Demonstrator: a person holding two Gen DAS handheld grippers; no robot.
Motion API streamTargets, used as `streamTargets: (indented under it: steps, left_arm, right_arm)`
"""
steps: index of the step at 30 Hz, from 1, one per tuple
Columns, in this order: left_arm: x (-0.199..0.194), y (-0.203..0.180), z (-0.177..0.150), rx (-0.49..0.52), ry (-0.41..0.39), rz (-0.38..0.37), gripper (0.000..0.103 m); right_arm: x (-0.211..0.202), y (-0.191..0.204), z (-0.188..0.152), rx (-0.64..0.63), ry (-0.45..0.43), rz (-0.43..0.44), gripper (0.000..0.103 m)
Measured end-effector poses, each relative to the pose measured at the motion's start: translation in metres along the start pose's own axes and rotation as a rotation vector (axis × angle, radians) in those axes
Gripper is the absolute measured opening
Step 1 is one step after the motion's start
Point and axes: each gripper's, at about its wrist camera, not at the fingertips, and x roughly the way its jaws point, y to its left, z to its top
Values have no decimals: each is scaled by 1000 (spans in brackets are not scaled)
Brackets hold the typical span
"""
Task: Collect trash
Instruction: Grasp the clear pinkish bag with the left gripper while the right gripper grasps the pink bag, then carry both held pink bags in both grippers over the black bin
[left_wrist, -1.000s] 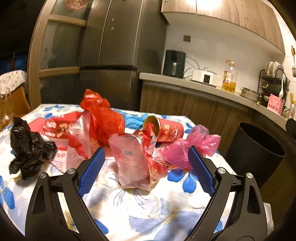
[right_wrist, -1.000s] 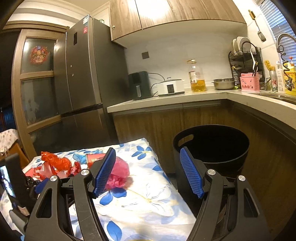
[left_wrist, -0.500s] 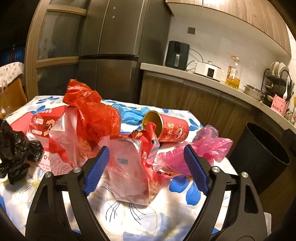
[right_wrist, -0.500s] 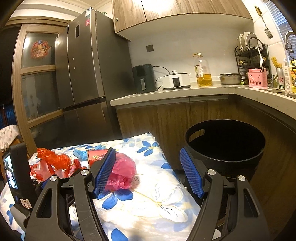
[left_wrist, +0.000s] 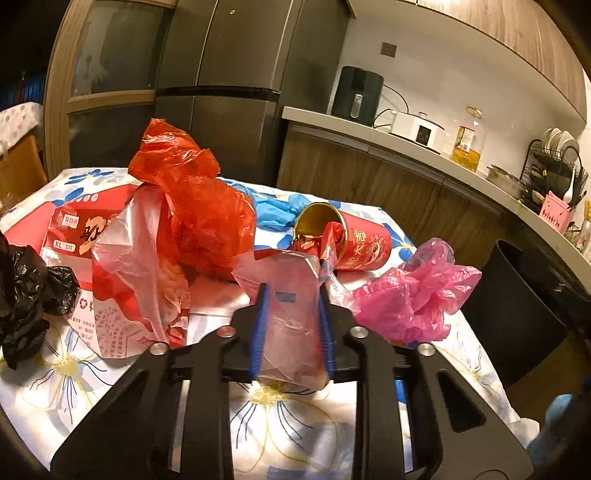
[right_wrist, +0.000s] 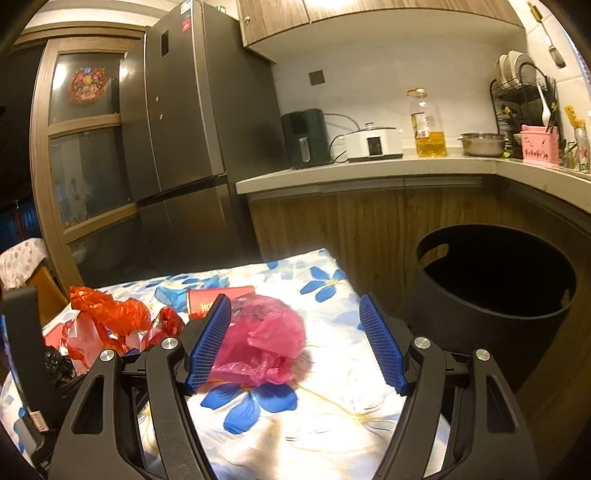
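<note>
Nearest, left gripper (left_wrist: 291, 328): jaws just closed, clenched on a clear pinkish bag (left_wrist: 291, 314) lying on the flowered table (left_wrist: 295, 421). Right gripper (right_wrist: 299, 347): jaws spread wide, grasping nothing, over a pink bag (right_wrist: 262, 343) near the table's right edge. Behind, a red bag (left_wrist: 199, 206), a red can (left_wrist: 351, 240) tipped over. Beyond the right edge, a black bin (right_wrist: 495, 306) on the floor; farther, wooden cabinets (right_wrist: 369, 225) and a dark fridge (left_wrist: 236, 85).
</note>
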Motion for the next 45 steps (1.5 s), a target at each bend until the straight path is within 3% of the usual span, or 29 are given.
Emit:
streamTargets:
  steps: [6,12,19,22,27,45]
  left_arm:
    - [-10,4,-1,12,-26,-10,2]
    - [-43,8,-3,42,-67,-40,2]
    - [-76,32,4,22,-133,5,2]
    - [-87,43,8,-2,-162,10,2]
    - [-97,41,11,-5,-178,-23,2]
    - [-123,2,9,64,-221,-76,2]
  right_arm:
    - [17,11,-3,-12,29,25,70]
    - [31,23,-2,-35,50,52,60]
    - [48,33,-6,-42,83,63,48]
    - [55,37,-11,-48,112,59,36]
    - [54,36,-14,-38,133,53,7]
    - [-36,11,10,-5,-24,70,4]
